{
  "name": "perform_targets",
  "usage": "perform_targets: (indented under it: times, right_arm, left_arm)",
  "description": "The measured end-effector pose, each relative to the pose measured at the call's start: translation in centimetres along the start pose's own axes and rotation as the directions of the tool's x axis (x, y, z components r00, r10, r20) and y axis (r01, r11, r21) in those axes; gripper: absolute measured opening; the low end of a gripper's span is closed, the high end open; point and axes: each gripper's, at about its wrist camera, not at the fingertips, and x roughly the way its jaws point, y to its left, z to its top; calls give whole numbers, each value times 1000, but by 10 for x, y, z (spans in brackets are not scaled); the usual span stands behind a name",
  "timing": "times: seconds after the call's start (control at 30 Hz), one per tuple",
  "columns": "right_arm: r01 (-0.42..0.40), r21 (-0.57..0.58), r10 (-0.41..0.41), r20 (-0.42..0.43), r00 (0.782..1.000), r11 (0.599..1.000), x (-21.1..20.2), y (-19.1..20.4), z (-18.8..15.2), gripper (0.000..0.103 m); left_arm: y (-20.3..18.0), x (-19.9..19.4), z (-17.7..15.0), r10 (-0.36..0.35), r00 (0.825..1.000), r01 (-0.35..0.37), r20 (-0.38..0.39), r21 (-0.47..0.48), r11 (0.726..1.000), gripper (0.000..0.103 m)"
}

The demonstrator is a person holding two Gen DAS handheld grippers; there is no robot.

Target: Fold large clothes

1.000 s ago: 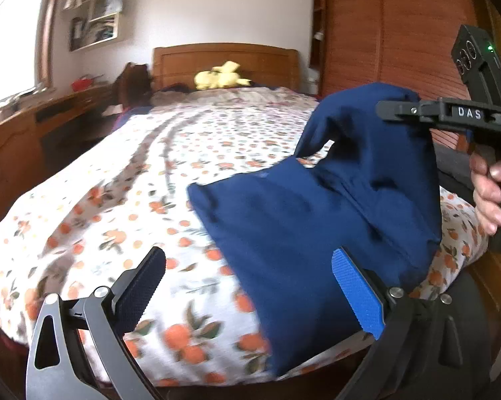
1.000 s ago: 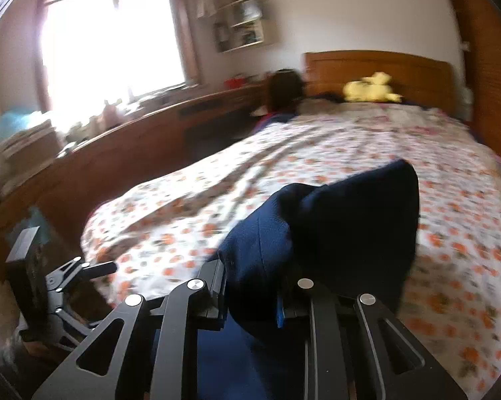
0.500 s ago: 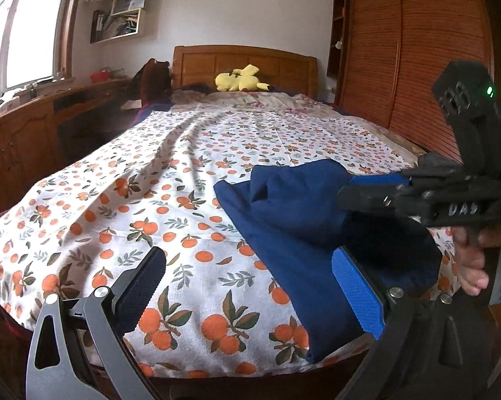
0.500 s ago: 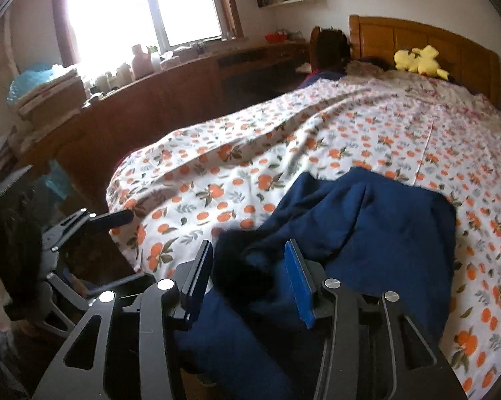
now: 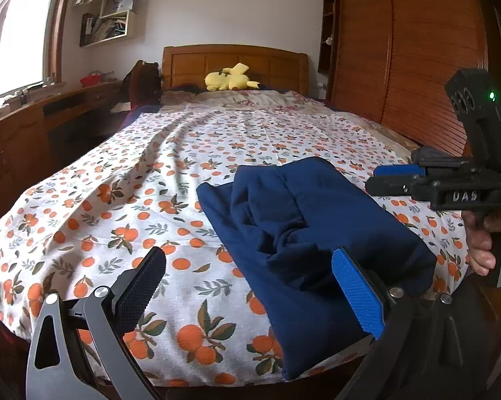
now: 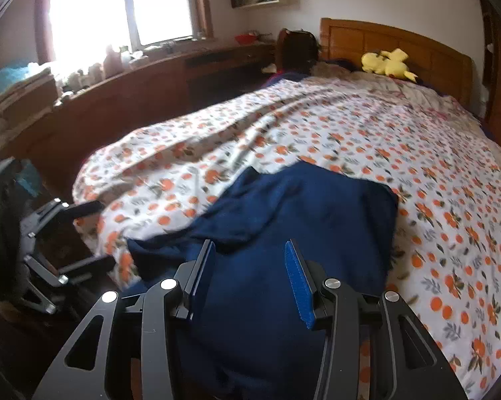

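Navy garment (image 5: 303, 233) flat — both tongs agape.

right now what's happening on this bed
A person with a handheld gripper in each hand is folding a navy blue garment on the orange-print bedspread. Both the left gripper and the right gripper are open and hold nothing. The garment lies loosely bunched near the foot edge, not yet a neat fold.

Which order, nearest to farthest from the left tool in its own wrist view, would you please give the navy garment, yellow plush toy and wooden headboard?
From the left tool:
1. Navy blue garment, right beside it.
2. Yellow plush toy, far end of bed.
3. Wooden headboard, just behind the toy.
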Motion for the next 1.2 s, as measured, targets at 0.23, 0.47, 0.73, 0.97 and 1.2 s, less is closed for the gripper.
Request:
perform_targets:
  times: [0.23,0.47,0.73,0.97,1.2]
  right_arm:
    - [51,10,-50,-73,996,999,11,-19,-28,42]
    - [25,49,-20,-87,996,998,17,-28,-47,42]
    - [7,53,-3,-74,997,999,7,-32,-46,42]
    - [19,49,-16,-49,999,999,-12,-36,-46,42]
    - [-5,53,7,-29,1000,999,-27,-34,-48,42]
  left_arm:
    - [-7,6,-1,-9,1000,9,-10,12,1000,100]
    - [-16,17,-2,-75,995,76,-62,14,997,73]
    - [-26,33,-1,-96,986,98,-136,8,995,24]
    - [-27,16,2,-124,983,119,-135,-44,992,10]
    - [-43,-31,-7,-96,990,94,-107,-21,995,9]
